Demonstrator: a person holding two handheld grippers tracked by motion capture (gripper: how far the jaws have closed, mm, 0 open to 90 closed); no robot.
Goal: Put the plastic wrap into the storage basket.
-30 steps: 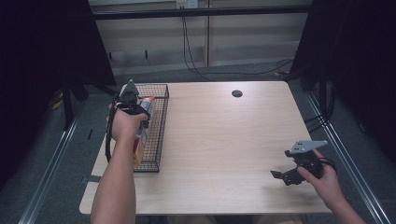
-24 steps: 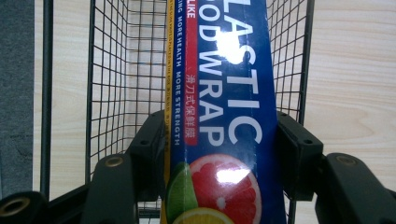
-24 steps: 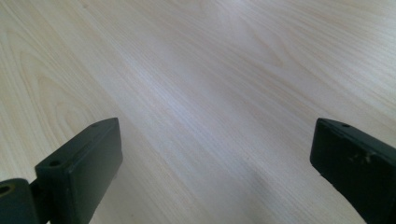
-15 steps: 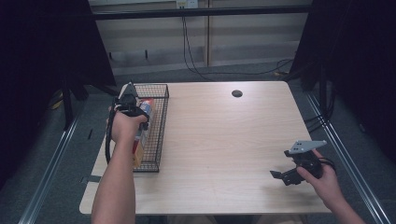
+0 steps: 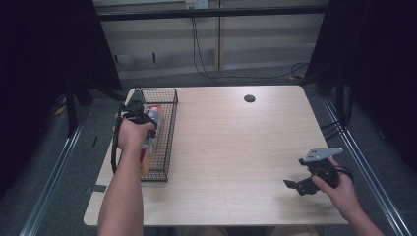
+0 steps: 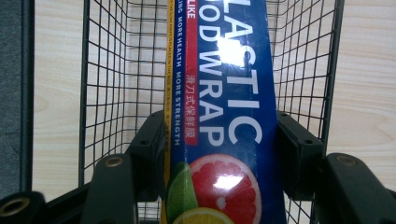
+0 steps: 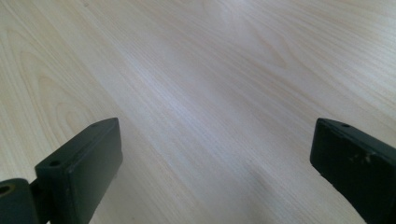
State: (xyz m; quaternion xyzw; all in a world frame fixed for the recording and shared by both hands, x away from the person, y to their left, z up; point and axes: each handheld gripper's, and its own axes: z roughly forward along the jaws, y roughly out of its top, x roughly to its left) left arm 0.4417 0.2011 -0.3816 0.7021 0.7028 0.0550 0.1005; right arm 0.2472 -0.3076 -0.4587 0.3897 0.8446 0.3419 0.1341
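Note:
A long blue plastic wrap box (image 6: pixel 224 93), printed with citrus fruit, lies lengthwise in a black wire basket (image 6: pixel 107 70). My left gripper (image 6: pixel 222 140) is shut on the box, one black pad pressed to each long side. From above, the left gripper (image 5: pixel 142 120) sits over the basket (image 5: pixel 172 123) at the table's left edge, and the box (image 5: pixel 153 114) pokes out past the hand. Near the front right corner, my right gripper (image 5: pixel 297 186) hovers low over the wood. Its jaws stand wide open, with bare tabletop between them, in the right gripper view (image 7: pixel 215 149).
The light wooden table (image 5: pixel 236 147) has a round cable hole (image 5: pixel 249 98) at its back middle. Dark curtains stand at both sides, and cables run along the floor behind.

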